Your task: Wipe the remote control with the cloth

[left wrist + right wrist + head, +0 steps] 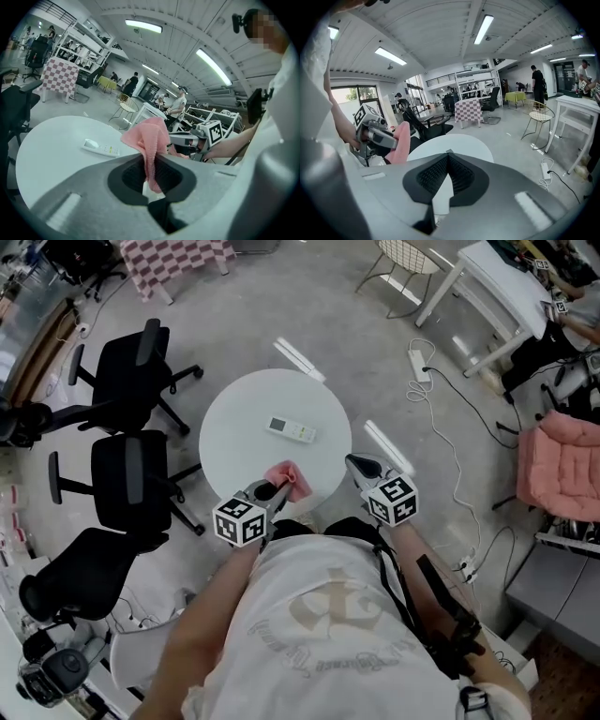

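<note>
A white remote control [292, 429] [100, 148] lies flat near the middle of the round white table [234, 437]. My left gripper [274, 489] [151, 166] is shut on a pink cloth [286, 477] [151, 140], which sticks up out of its jaws above the table's near edge. My right gripper [357, 465] [448, 161] hangs at the table's near right rim, jaws shut with nothing between them. In the right gripper view the cloth [400, 143] and the left gripper [375, 136] show at the left.
Three black office chairs [131, 381] crowd the table's left side. A white power strip [419, 365] and cables lie on the floor to the right. A pink cushioned seat [562, 465] and a white bench [487, 296] stand at the far right.
</note>
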A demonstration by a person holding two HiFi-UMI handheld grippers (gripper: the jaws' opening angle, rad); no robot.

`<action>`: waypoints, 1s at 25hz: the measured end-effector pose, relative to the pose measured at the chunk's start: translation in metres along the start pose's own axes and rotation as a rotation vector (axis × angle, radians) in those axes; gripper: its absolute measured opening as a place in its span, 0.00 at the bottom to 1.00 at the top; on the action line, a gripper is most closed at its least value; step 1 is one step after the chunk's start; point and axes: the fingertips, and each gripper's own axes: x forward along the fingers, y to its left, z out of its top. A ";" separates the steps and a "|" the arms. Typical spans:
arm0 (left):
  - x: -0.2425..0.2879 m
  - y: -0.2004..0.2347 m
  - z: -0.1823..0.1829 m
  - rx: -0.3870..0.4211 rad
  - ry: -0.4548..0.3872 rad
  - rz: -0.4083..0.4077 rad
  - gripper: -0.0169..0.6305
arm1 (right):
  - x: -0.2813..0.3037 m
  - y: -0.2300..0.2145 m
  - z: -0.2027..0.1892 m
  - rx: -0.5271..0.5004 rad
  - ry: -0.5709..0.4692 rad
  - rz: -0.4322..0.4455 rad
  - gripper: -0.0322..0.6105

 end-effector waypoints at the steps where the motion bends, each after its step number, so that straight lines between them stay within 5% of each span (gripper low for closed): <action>1: -0.001 0.005 0.001 -0.004 0.004 0.001 0.06 | 0.006 0.000 0.001 -0.006 0.006 0.001 0.06; 25: 0.056 0.070 0.026 -0.044 0.152 0.027 0.06 | 0.091 -0.021 -0.017 -0.061 0.167 0.079 0.06</action>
